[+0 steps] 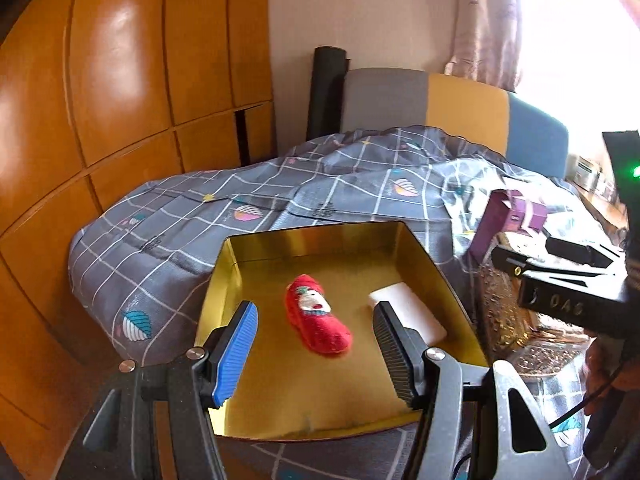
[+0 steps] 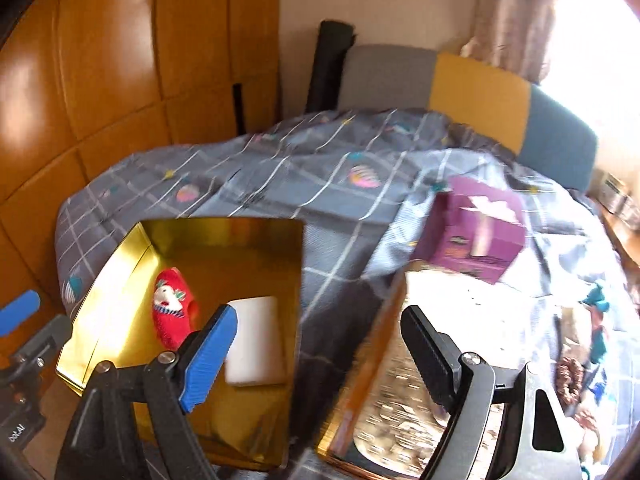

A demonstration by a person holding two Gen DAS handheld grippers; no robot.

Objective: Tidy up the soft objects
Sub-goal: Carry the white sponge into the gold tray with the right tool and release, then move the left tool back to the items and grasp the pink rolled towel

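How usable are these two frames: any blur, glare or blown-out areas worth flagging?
Left wrist view: mostly sharp, the red sock in the gold box reads clearly; the window at upper right is blown out, and the wardrobe carries glare patches. Right wrist view: motion-blurred throughout, the purple box smeared, the patterned lid washed out white on top; both bend straight lines near the edges.
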